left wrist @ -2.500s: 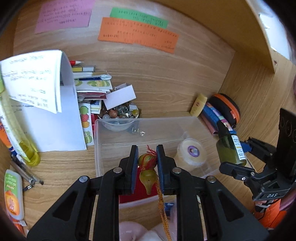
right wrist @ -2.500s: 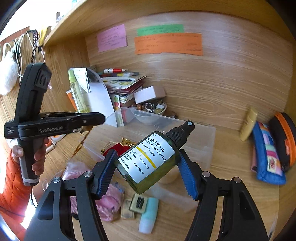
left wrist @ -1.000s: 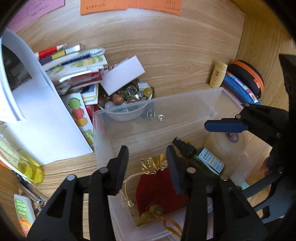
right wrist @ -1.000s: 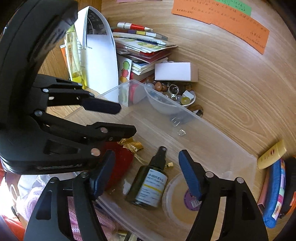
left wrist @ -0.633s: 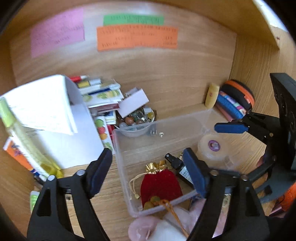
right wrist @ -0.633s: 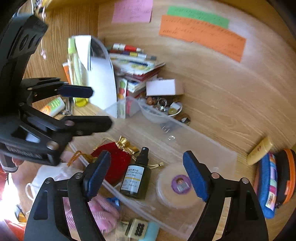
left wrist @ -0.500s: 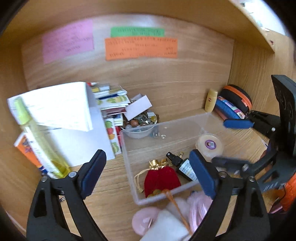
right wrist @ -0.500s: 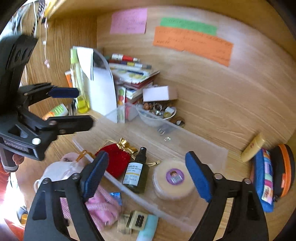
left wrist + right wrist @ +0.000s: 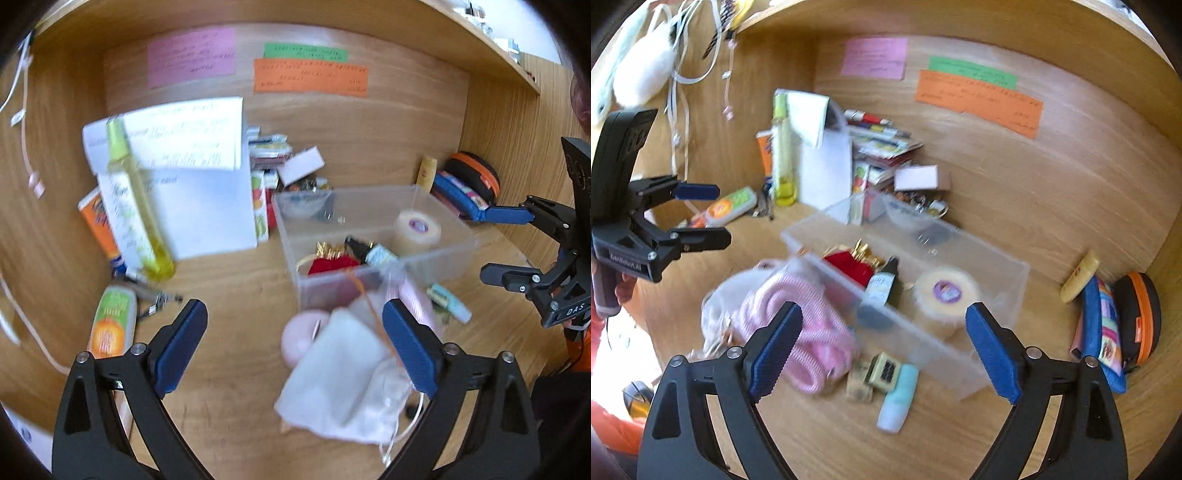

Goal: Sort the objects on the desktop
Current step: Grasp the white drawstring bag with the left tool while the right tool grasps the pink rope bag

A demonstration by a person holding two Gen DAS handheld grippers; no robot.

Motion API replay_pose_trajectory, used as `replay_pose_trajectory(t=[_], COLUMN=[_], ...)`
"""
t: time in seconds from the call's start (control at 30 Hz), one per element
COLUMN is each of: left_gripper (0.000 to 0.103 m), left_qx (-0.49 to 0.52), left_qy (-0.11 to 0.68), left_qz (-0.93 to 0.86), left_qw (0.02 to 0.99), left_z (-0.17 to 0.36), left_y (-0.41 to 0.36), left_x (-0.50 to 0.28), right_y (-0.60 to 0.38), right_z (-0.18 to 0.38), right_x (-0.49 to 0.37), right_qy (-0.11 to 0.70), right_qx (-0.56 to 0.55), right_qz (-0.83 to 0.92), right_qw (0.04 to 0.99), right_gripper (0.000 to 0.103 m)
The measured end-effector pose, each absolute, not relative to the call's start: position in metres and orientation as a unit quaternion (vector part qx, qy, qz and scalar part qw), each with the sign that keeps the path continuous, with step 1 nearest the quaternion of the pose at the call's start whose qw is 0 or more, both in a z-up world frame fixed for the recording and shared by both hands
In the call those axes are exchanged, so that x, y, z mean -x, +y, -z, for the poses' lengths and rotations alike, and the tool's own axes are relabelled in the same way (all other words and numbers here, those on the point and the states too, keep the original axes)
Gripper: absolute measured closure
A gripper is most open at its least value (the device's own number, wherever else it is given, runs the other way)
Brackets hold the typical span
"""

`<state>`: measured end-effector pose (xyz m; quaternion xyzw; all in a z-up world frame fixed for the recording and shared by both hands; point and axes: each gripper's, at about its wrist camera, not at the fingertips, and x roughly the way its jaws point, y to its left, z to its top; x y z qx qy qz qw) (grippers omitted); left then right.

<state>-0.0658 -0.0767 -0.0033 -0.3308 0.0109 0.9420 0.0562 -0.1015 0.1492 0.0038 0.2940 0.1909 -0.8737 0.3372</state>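
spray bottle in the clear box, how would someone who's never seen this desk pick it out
Start at the clear plastic box in the middle of the wooden desk. Three things lie in it in a row: a red pouch with gold trim, a round roll of tape, and between them the spray bottle. It is the only dark green one, with a black pump top and a white label.

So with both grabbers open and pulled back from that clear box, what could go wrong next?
The pink pouch and white cloth lie piled against the clear box, so grabbing one may drag the other or nudge the box. The orange cord from the red pouch hangs over the wall and could snag. The tall yellow bottle leans by the papers and might topple if brushed.
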Motion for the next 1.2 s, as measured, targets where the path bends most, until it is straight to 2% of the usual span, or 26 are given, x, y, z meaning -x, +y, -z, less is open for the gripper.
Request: replay_pose_trajectory(t=[0.53,0.93,1.0,1.07,1.1,1.17,1.2], left_gripper=[0.006,0.006,0.006,0.005,0.004,0.003,0.003], left_qx=[0.401,0.442,0.445,0.447,0.449,0.452,0.454], left_qy=[0.012,-0.009,-0.009,-0.013,-0.014,-0.014,-0.015], left_qz=[-0.912,-0.891,-0.89,-0.888,-0.887,-0.886,-0.885], left_qw=[0.091,0.103,0.101,0.103,0.105,0.106,0.107], left_z=[0.06,0.085,0.087,0.089,0.089,0.089,0.089], left_y=[-0.05,-0.052,-0.053,-0.054,-0.054,-0.054,-0.054], left_x=[0.021,0.044,0.049,0.053,0.056,0.06,0.062], right_y=[0.118,0.08,0.08,0.082,0.083,0.087,0.088], right_z=[0.054,0.077,0.079,0.077,0.076,0.069,0.065], right_x=[0.08,0.112,0.114,0.112,0.11,0.105,0.103], right_qy=[0.25,0.262,0.254,0.248,0.247,0.239,0.234], right_qx=[-0.353,-0.376,-0.375,-0.367,-0.36,-0.332,-0.324], right_qz=[0.823,0.797,0.796,0.794,0.796,0.807,0.808], right_qw=[0.368,0.393,0.403,0.417,0.419,0.425,0.432], right_gripper=[0.014,0.014,0.018,0.03,0.033,0.051,0.054])
